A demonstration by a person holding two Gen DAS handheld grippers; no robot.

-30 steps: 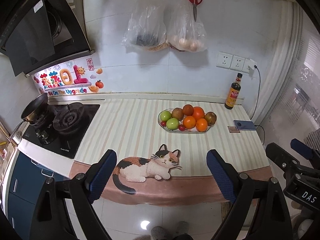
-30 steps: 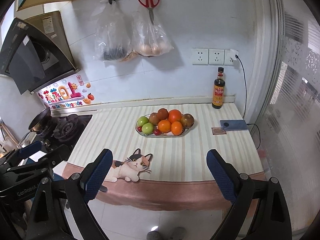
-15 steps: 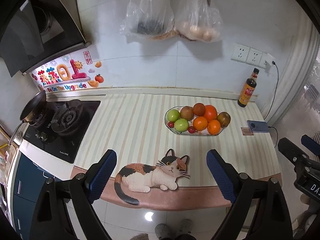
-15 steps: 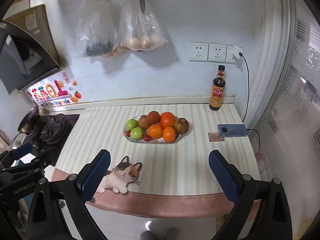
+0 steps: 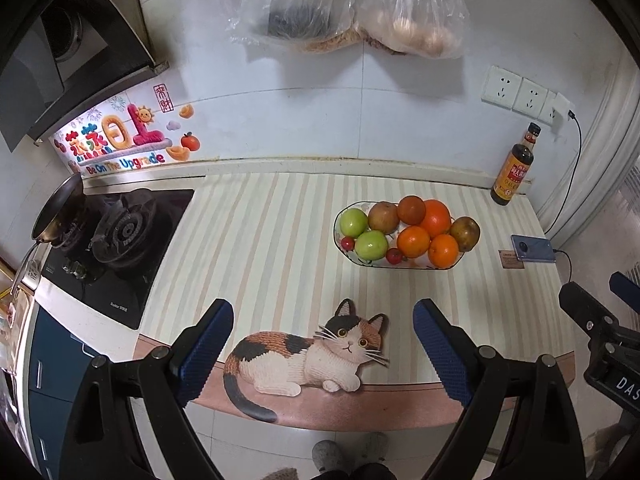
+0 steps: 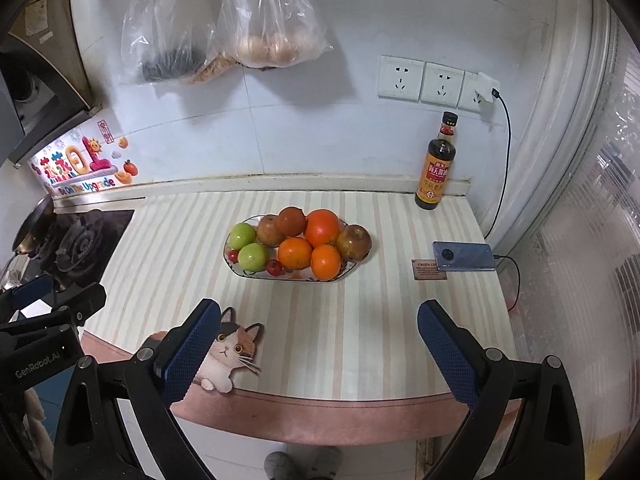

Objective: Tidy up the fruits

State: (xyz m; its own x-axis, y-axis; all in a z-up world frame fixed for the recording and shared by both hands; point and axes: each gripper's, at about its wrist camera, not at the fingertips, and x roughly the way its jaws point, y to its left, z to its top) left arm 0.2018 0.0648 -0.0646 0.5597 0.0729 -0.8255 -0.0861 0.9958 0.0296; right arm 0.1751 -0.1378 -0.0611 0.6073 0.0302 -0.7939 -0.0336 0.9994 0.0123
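An oval plate (image 5: 344, 249) (image 6: 256, 274) on the striped counter holds a heap of fruit: two green apples (image 5: 371, 244) (image 6: 253, 256), several oranges (image 5: 435, 218) (image 6: 322, 228), brownish apples (image 5: 465, 233) (image 6: 354, 242) and small red fruits (image 5: 394, 256) (image 6: 274, 267). My left gripper (image 5: 323, 344) is open and empty, over the counter's front edge, well short of the plate. My right gripper (image 6: 319, 340) is open and empty, also near the front edge. Each gripper shows at the edge of the other's view.
A cat picture (image 5: 304, 354) (image 6: 232, 350) is on the mat's front. A gas hob (image 5: 120, 236) with a pan (image 5: 58, 210) lies left. A sauce bottle (image 6: 436, 168), a charging phone (image 6: 466, 256) and a small card (image 6: 429, 269) sit right. Bags (image 6: 272, 28) hang on the wall.
Both grippers have moved forward towards the counter, so the plate of fruit looks nearer and larger. Both stay open and empty.
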